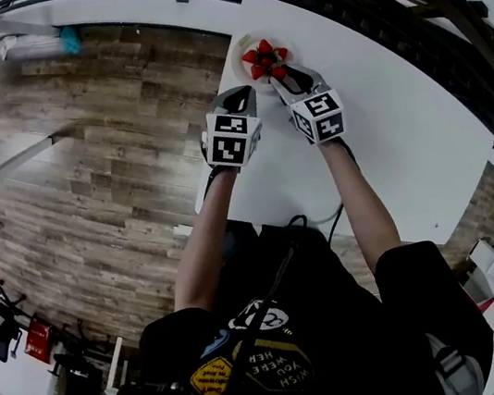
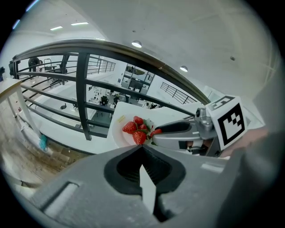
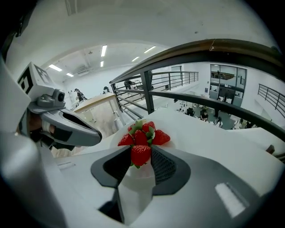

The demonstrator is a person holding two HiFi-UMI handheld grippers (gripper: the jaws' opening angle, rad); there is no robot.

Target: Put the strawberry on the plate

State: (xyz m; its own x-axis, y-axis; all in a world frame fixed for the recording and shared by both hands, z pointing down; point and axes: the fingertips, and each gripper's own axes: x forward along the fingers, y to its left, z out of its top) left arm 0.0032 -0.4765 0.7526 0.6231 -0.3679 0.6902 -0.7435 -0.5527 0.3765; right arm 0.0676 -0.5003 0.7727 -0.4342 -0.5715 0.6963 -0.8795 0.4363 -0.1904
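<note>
Item 1, strawberry [image 3: 140,155]: I am holding it in the right claw [image 1: 276,79], whose jaws are clamping the fruit by its sides, tip pointing down. In the left gripper view its red is showing at that claw's tip, just beside the fruit already served. I am judging it to be over the plate's near part; whether it is touching the plate I cannot tell.

Item 2, plate [image 2: 115,131]: white, sitting at the far edge of the white table [image 1: 384,122], next to a railing.

Item 3, pile [image 3: 142,131]: several strawberries with green leaves are lying together on the plate, touching one another. I am counting these as done.

Item 4, left claw [image 1: 240,99]: its jaws are meeting at the tips with nothing between them. It is hovering just beside the right claw, short of the plate, and taking no part in the carry.

Status: I am reading the pick and carry as done for this berry. What is left is the set-down: lowering it onto a bare part of the plate or against the pile, parting the jaws, and backing off without knocking the stack. No other loose strawberry is showing on the table.
</note>
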